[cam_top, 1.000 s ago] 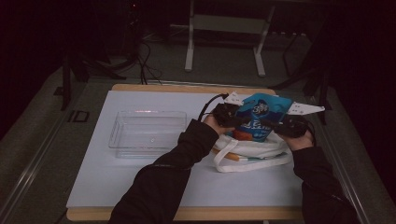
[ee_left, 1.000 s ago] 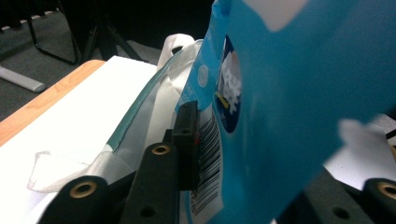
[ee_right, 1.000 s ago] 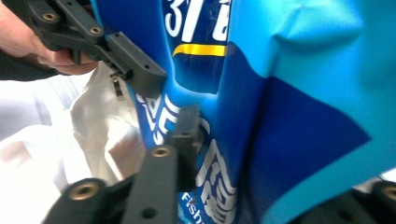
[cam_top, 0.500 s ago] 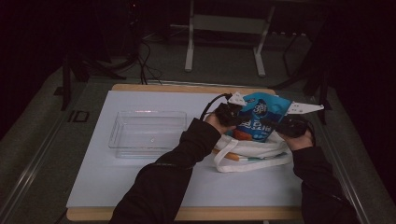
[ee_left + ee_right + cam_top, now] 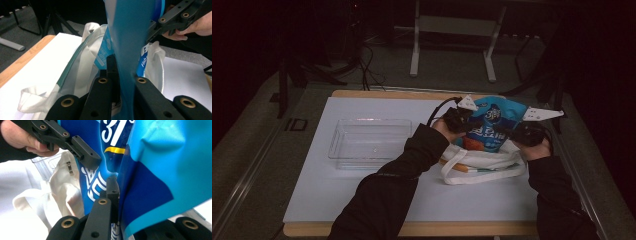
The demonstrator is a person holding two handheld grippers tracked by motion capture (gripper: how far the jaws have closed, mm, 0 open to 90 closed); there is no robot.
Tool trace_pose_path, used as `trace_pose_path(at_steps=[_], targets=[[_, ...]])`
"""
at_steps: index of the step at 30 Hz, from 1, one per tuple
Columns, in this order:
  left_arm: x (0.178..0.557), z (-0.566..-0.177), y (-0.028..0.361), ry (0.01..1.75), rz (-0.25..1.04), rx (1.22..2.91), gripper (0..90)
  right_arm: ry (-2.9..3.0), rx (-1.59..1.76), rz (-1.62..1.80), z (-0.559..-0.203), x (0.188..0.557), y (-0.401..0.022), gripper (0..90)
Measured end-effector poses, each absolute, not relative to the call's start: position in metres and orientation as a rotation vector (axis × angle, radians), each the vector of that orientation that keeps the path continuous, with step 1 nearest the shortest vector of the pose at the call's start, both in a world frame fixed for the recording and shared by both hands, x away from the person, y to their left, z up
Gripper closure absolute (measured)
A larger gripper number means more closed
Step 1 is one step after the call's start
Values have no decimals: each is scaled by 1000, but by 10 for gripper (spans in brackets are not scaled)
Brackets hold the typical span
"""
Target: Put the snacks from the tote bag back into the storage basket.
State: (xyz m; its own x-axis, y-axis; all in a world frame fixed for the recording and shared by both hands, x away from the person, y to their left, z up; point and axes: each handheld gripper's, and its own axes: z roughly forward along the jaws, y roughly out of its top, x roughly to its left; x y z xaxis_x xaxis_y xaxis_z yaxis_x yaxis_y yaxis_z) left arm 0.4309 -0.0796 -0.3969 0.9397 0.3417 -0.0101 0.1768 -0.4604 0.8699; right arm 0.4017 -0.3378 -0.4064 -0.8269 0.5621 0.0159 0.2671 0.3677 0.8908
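A blue snack bag [image 5: 492, 127] is held upright over a white tote bag [image 5: 482, 162] at the right of the white mat. My left gripper [image 5: 469, 125] is shut on the bag's left edge and my right gripper [image 5: 512, 131] on its right edge. In the left gripper view the blue film [image 5: 130, 37] runs pinched between my jaws [image 5: 125, 72], with the tote bag [image 5: 82, 62] below and the other gripper [image 5: 155, 30] beyond. In the right gripper view the bag [image 5: 150, 170] covers one jaw of my gripper [image 5: 122, 195]; the left gripper [image 5: 85, 157] clamps the far edge.
An empty clear plastic tray [image 5: 369, 142] sits on the white mat [image 5: 362, 190] to the left of the hands. The tote bag's handles [image 5: 477, 177] lie loose toward the front. The wooden table edge [image 5: 412, 229] runs along the front, and metal stand legs [image 5: 414, 45] rise behind the table.
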Motion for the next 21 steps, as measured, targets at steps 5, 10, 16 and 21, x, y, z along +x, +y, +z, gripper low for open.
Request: trace_pose_path(at_steps=[5,10,16,21], targets=[[429,-386,-81,352,205,2058,898,2333,716,1439,-396,399,-339,886],[426,-374,-81,332,209,2055,898,2317,699,1447,-384,395,-342,887],[423,-360,-81,306,215,2058,899,2300,674,1459,-372,389,-343,887],[420,-347,-80,293,228,2058,899,2289,660,1463,-362,387,-343,888]])
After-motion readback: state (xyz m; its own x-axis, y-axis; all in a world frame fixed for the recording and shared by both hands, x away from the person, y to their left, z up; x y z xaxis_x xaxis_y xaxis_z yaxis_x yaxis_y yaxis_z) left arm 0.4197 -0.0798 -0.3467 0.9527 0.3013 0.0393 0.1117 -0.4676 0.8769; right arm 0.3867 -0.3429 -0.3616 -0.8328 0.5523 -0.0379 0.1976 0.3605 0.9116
